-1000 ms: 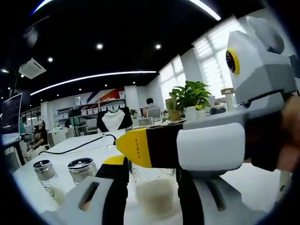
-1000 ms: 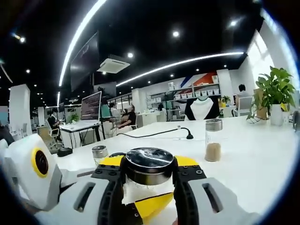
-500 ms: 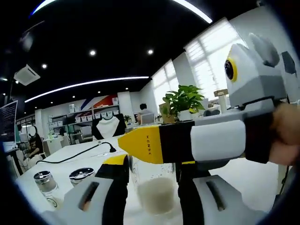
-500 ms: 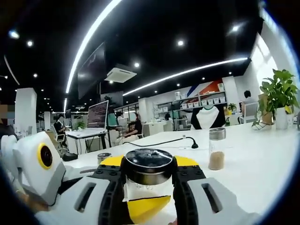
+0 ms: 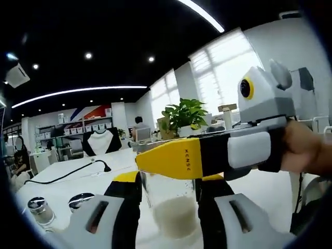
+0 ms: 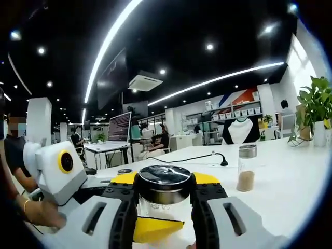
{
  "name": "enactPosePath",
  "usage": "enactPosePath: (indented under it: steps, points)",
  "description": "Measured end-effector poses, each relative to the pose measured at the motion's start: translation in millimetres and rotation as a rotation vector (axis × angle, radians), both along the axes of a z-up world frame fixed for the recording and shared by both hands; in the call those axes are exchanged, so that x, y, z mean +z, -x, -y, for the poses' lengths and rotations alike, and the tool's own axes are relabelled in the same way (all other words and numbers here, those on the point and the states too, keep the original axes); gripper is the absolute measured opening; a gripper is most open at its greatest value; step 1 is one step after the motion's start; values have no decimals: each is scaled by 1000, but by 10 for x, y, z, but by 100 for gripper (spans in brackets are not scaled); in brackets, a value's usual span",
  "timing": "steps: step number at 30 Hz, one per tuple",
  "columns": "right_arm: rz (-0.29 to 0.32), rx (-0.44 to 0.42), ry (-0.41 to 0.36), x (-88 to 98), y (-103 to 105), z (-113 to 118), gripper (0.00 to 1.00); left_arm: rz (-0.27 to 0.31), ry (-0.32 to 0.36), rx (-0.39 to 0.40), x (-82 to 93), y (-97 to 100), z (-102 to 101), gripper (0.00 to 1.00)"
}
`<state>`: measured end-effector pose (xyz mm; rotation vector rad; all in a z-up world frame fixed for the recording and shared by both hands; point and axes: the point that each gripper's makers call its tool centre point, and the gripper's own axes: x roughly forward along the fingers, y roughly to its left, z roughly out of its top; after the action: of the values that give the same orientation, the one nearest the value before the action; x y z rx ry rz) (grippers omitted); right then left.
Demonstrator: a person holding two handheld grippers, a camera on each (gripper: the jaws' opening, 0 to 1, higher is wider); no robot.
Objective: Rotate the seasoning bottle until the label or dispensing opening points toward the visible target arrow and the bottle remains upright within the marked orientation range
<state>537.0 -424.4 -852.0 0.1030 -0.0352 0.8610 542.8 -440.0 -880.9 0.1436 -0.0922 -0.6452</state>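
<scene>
The seasoning bottle (image 5: 168, 205) stands upright on the white worktop (image 6: 290, 187), pinched between the jaws of both tools. The left hand-held gripper (image 5: 168, 194) clamps the clear glass body at the 6 o'clock position of the left gripper view. The right hand-held gripper (image 6: 165, 193) clamps just below the lid (image 6: 165, 176) at 6 o'clock in the right gripper view.

Procedure: hold the body steady with one tool and turn with the other about the vertical axis. Keep the base flat on the worktop. No target arrow is discernible; confirm its direction before turning.

Materials: the bottle is smooth, cylindrical, transparent glass, part-filled with pale granules. The lid is a round, glossy metal cap. A second shaker (image 6: 246, 167) with brown contents stands well apart at 3 o'clock.
</scene>
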Motion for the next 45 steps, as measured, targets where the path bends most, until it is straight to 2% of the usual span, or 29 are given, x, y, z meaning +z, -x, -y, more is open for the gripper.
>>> enactPosePath:
  steps: [6,11,16,20,35,37,42,45]
  points:
    - [14,24,6,5,13,36,36,-22,-29,-60,9,24,39,43]
    - [29,50,10,31,54,46,36,-37,9,-126,43,67,65,42]
    - [19,80,13,11,110,43,36,-64,55,-171,38,130,67,42]
    - [16,102,12,5,150,16,36,-72,61,-189,28,159,68,42]
    - [68,149,44,68,226,-20,36,-80,58,-287,77,208,90,44]
    - [67,153,40,76,238,-13,36,-93,47,-303,68,228,97,44]
    - [80,178,42,116,298,-25,36,-79,30,-333,107,278,117,45]
    - [80,191,34,144,328,-26,36,-87,53,-360,133,305,118,45]
